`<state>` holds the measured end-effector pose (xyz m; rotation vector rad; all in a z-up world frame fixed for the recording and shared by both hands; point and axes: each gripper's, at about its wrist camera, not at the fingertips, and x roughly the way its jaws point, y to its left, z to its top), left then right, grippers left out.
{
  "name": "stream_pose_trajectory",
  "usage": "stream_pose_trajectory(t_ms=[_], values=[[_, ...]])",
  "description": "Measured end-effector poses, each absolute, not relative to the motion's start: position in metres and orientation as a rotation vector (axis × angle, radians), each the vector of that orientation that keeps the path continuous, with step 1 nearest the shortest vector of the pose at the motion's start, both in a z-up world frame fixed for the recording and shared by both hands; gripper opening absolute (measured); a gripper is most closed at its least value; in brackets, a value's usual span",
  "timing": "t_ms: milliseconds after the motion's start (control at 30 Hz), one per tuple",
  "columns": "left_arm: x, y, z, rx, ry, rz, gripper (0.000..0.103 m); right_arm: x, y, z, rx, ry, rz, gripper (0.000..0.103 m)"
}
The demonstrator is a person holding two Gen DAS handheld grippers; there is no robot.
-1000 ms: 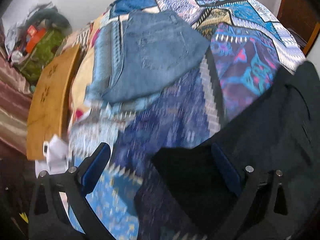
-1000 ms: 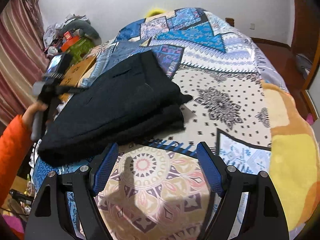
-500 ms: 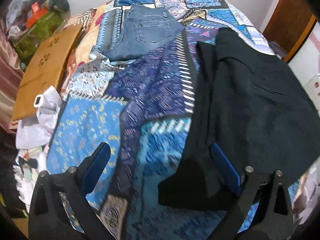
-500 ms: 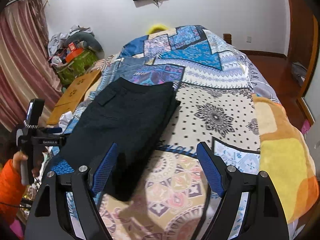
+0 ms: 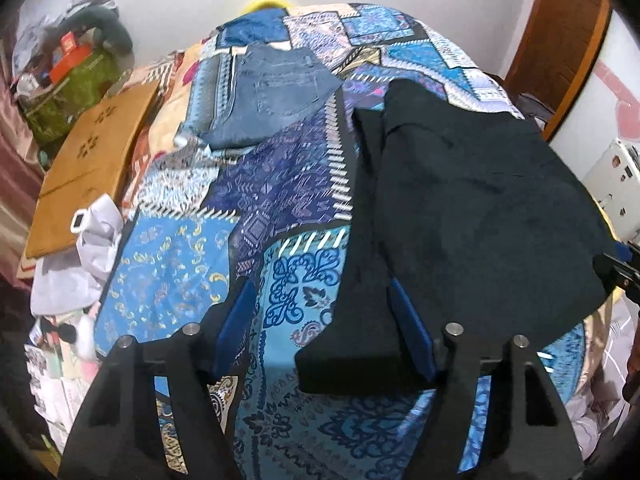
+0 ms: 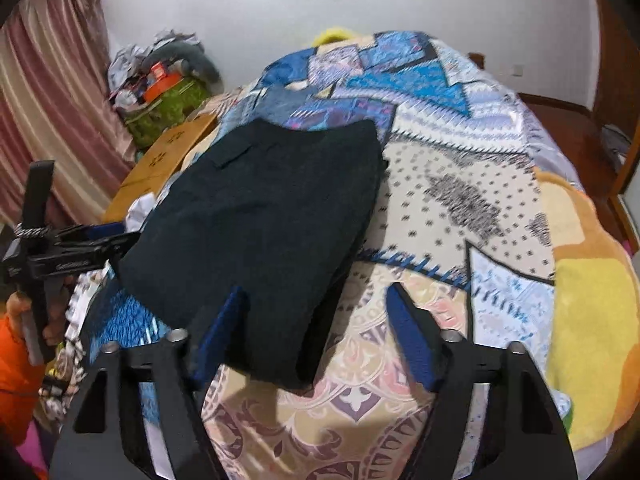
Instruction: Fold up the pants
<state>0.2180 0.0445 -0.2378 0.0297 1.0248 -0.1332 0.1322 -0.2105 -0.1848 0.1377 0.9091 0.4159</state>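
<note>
Even indoor light fills both views, with soft shadows under the fingers [image 6: 408, 340] on the bed [image 6: 460, 208]. Fisheye bending and dark corners frame each picture. The right view is slightly motion-blurred.

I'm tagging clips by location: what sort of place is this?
A home bedroom, most likely: a bed under a patchwork quilt, curtains by the wall, and folded black pants lying on the quilt.

Black pants [image 6: 260, 216], folded flat into a thick stack of layers, lying on the patterned bedspread [image 6: 460, 200], one corner near the bed's edge.
</note>
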Motion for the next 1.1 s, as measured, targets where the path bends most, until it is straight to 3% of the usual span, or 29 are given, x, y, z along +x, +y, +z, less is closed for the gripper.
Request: stream_pose_trajectory(t_ms=[200, 667, 1100], values=[[0.224, 0.05, -0.237, 0.052, 1.024, -0.096, 0.069, 0.13, -0.205, -0.18, 0.089, 0.901, 0.429, 0.047], [0.285, 0.025, -0.176, 0.065, 0.903, -0.173, 0.071, 0.186, -0.221, -0.148, 0.059, 0.834, 0.355, 0.051], [0.372, -0.031, -0.219, 0.103, 1.03, -0.313, 0.071, 0.268, -0.215, -0.179, 0.024, 0.93, 0.413, 0.051]])
